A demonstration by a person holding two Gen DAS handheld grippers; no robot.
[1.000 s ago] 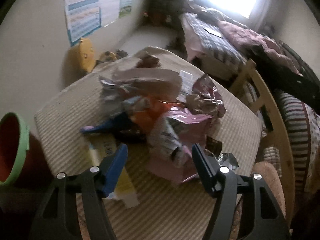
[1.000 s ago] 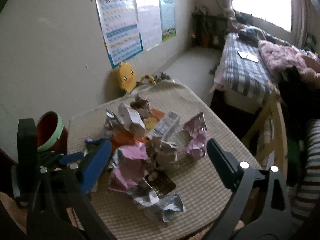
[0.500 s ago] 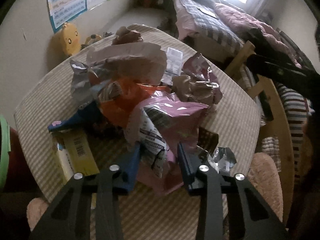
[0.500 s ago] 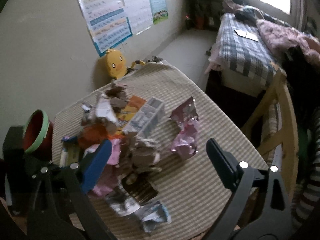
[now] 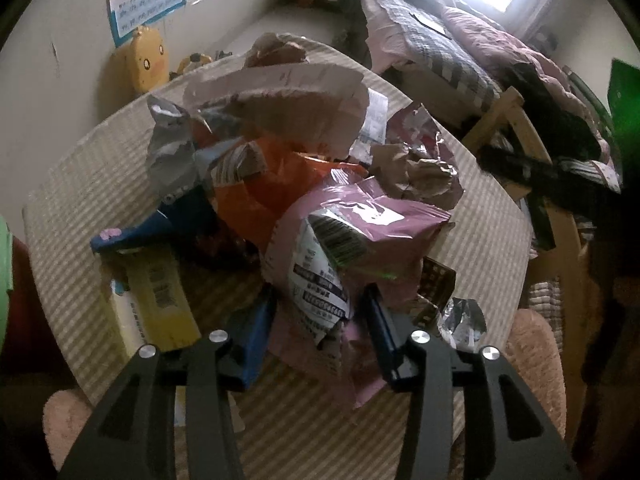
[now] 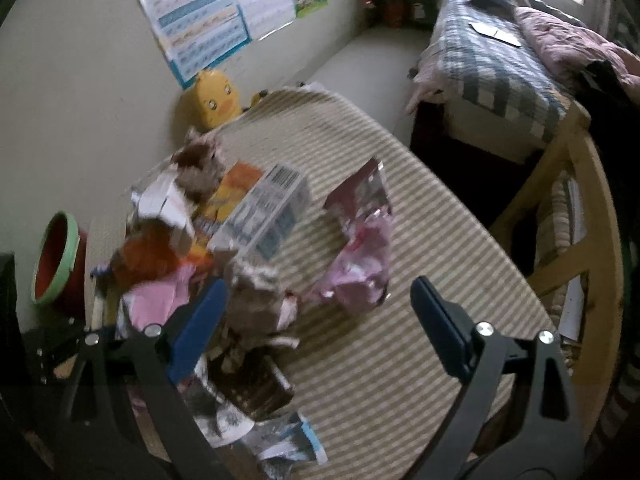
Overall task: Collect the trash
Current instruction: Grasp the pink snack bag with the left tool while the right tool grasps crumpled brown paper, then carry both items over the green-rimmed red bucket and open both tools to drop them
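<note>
A heap of trash lies on the striped round table (image 5: 492, 240): a pink snack bag (image 5: 360, 232), an orange bag (image 5: 272, 196), crumpled brown paper (image 5: 416, 168), torn white paper (image 5: 288, 92) and a yellow carton (image 5: 160, 300). My left gripper (image 5: 320, 320) points down at the heap's near edge. The pink snack bag fills the gap between its blue pads and touches both, while the jaws are opening. My right gripper (image 6: 318, 286) hangs wide open over the table, nothing gripped. Crumpled brown paper (image 6: 256, 296) lies by its left finger and a pink foil wrapper (image 6: 360, 256) beyond the gap.
A red bin with a green rim (image 6: 56, 256) stands left of the table. A white and blue carton (image 6: 268, 208) tops the heap. Foil scraps (image 6: 288, 444) lie near the front edge. A wooden chair (image 6: 592, 208) and a bed (image 6: 500, 52) are on the right.
My left gripper sank onto the heap and narrowed around the pink snack bag, then widened slightly. My right gripper came down closer to the table, staying wide open.
</note>
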